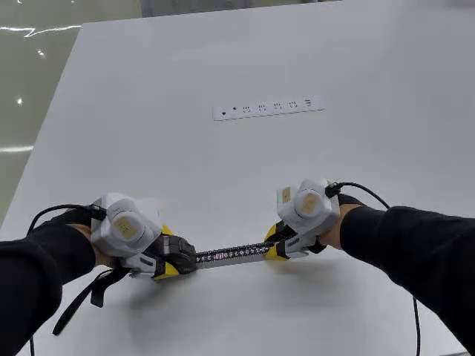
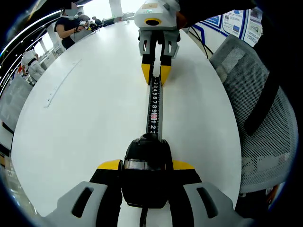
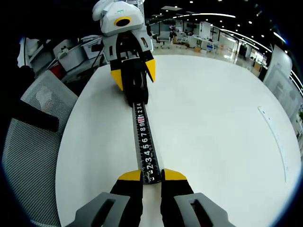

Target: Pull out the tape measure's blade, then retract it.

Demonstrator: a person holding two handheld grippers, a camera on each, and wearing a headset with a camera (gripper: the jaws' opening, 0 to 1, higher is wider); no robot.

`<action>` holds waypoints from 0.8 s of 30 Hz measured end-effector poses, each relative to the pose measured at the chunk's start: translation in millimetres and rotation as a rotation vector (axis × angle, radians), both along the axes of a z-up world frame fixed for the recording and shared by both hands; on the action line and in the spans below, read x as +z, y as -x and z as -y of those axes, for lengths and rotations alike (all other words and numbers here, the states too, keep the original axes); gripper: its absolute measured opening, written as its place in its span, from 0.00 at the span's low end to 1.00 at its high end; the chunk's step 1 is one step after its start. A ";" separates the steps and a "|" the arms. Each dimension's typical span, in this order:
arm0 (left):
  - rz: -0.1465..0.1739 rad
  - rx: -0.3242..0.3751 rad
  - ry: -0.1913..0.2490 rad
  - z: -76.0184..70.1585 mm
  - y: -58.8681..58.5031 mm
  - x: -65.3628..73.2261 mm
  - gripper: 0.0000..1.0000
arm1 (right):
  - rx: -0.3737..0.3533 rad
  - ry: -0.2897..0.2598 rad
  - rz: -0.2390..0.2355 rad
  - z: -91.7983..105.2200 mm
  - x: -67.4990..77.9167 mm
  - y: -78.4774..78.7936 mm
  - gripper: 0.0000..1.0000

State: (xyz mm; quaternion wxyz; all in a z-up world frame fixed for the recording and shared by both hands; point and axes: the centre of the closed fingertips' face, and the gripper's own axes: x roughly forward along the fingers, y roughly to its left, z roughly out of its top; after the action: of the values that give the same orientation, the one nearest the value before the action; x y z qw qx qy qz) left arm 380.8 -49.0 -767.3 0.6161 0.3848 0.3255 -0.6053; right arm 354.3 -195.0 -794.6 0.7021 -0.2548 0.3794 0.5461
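Your left gripper (image 1: pixel 174 254) clamps the black tape measure case (image 2: pixel 147 171); your right gripper (image 3: pixel 151 176) pinches the tip of the numbered blade (image 3: pixel 143 142), near the front edge of the white table (image 1: pixel 223 59).

Matt white tabletop (image 1: pixel 223 59), glossy black plastic tape measure case (image 2: pixel 147 165), smooth printed blade (image 2: pixel 154 104), grey mesh-cloth chair back (image 2: pixel 265 142).

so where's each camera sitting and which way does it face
Head view: on the person's head, looking forward and down at the table; both sleeves, left gripper and right gripper show.
Left gripper view: on the left gripper, looking along the blade at the right gripper; own jaws grip the case.
Right gripper view: the reverse; own jaws pinch the blade's tip.
Both gripper views share the blade.
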 end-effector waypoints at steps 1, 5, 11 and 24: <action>0.000 0.000 0.000 0.0 0.0 0.0 0.32 | -0.001 0.000 -0.001 0.3 0.1 0.1 0.09; 0.001 0.000 0.001 0.2 -0.1 0.2 0.32 | -0.002 0.002 0.000 1.8 0.3 0.2 0.09; 0.001 0.000 0.001 0.2 -0.2 0.1 0.32 | -0.005 0.005 0.000 4.6 0.0 0.5 0.09; 0.001 -0.001 0.001 -0.1 0.3 0.3 0.32 | -0.010 0.013 0.002 10.2 0.1 1.6 0.09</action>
State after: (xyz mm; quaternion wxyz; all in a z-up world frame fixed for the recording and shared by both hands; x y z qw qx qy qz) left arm 380.5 -48.8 -767.0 0.6161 0.3847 0.3248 -0.6057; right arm 352.7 -205.1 -794.5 0.7034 -0.2581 0.3835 0.5399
